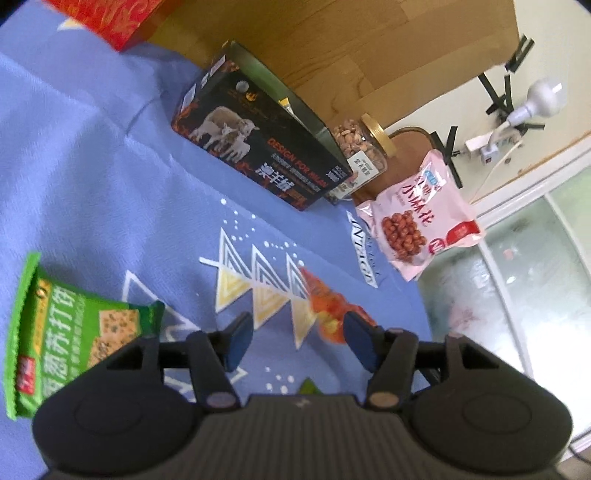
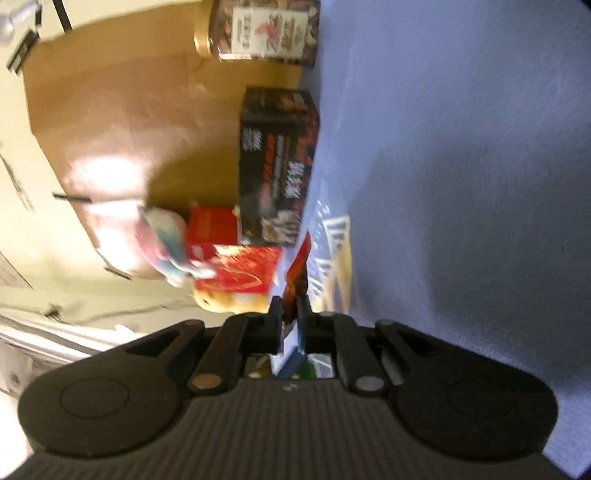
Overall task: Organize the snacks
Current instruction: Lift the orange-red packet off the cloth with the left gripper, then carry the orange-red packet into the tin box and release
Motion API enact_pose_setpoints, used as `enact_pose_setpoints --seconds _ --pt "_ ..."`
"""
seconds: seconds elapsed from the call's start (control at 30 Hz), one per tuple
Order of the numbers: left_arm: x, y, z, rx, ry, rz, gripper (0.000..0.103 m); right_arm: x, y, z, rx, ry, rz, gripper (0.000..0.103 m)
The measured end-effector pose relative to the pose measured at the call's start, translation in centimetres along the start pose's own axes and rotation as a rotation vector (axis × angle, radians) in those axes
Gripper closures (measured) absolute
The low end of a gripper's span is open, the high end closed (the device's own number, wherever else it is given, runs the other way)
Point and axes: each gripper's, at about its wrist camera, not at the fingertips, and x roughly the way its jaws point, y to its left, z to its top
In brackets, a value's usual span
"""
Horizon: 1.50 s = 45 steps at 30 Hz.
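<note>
Blue cloth with white and yellow triangle print (image 1: 122, 177) covers the table under both my grippers.

Left gripper (image 1: 299, 339): jaws stand apart, nothing pressed between the blue pads (image 1: 239, 341). A blurred orange-red snack packet (image 1: 325, 310) sits just ahead of the right-hand pad, partly behind it; I can't tell if it touches. Left of the gripper and close in lies a green foil cracker pack (image 1: 62, 332), flat on the cloth. Further ahead stands a black cardboard box with sheep picture and red lettering (image 1: 258, 140). Just behind its far end is a clear glass jar of nuts with a gold lid (image 1: 364, 147). Ahead and to the right, at the cloth's edge, a pink plastic bag of small fried twists (image 1: 417, 218). Far ahead-left, a corner of a red box with gold pattern (image 1: 110, 18).

Right gripper (image 2: 290, 310): view is rolled sideways and blurred. Jaws are closed down on a thin orange-red snack packet (image 2: 297, 273), which sticks out ahead of the fingertips. Beyond it the same black box (image 2: 277, 166) and nut jar (image 2: 258, 29) stand on the cloth. Left of the packet is a red box (image 2: 240, 273), with a blurred pink and blue bag (image 2: 162, 243) and something yellow (image 2: 229, 301) beside it; I can't make those out.
</note>
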Motion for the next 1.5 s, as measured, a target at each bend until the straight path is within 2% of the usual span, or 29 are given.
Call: enact_pose_setpoints --seconds 0.1,0.27,0.3,0.37,0.4,0.43,0.5,0.63,0.83,1.0,1.1,1.23,1.27,1.33,1.4,1.43,1.5 --pt "0.4 0.2 0.0 -0.045 0.021 -0.065 0.048 -0.5 0.4 0.2 0.001 0.002 0.034 0.093" --pt "0.5 -0.3 -0.1 -0.06 0.023 -0.135 0.048 0.7 1.5 -0.4 -0.091 0.03 -0.006 0.093" --pt "0.4 -0.4 0.0 -0.053 0.017 -0.135 0.05 1.2 1.5 -0.6 -0.096 0.048 0.001 0.093" --pt "0.3 -0.7 0.1 -0.026 0.008 -0.124 0.061 2.1 1.8 -1.0 -0.112 0.08 0.004 0.093" --pt "0.3 -0.7 0.1 -0.018 0.007 -0.12 0.07 2.4 2.0 -1.2 -0.127 0.089 -0.001 0.093" --pt "0.3 -0.8 0.2 -0.01 0.0 -0.106 0.073 2.7 2.4 -1.3 -0.146 0.091 -0.007 0.093" --pt "0.0 -0.9 0.5 0.013 -0.019 -0.085 0.078 3.2 3.2 -1.3 -0.186 0.091 -0.019 0.093" --pt "-0.7 -1.1 2.1 0.032 -0.042 -0.095 0.08 4.4 5.0 -1.1 -0.263 0.095 -0.037 0.093" --pt "-1.6 -2.9 6.9 0.13 -0.122 -0.037 0.08 8.8 9.9 0.1 -0.47 0.097 -0.098 0.092" --pt "-0.4 -3.5 11.6 0.174 -0.202 0.016 0.079 13.8 14.3 1.6 -0.688 0.045 -0.147 0.091" --pt "1.2 -3.4 13.7 0.193 -0.232 0.071 0.079 16.5 15.1 2.5 -0.779 0.013 -0.197 0.089" --pt "3.8 -3.3 15.3 0.234 -0.254 0.168 0.078 19.8 15.3 2.9 -0.943 -0.038 -0.305 0.086" --pt "4.5 -3.4 15.4 0.251 -0.263 0.202 0.078 20.7 15.1 2.8 -0.99 -0.054 -0.341 0.084" --pt "5.8 -3.7 15.4 0.299 -0.287 0.286 0.069 22.1 14.7 2.3 -1.083 -0.088 -0.418 0.078" --pt "6.5 -3.7 15.0 0.325 -0.312 0.365 0.066 22.8 14.5 1.9 -1.154 -0.124 -0.483 0.07" --pt "6.7 -3.6 14.8 0.332 -0.32 0.381 0.063 22.7 14.5 1.9 -1.172 -0.147 -0.501 0.068" --pt "6.2 -3.4 14.5 0.333 -0.325 0.371 0.061 21.6 14.5 2.2 -1.146 -0.192 -0.478 0.055"
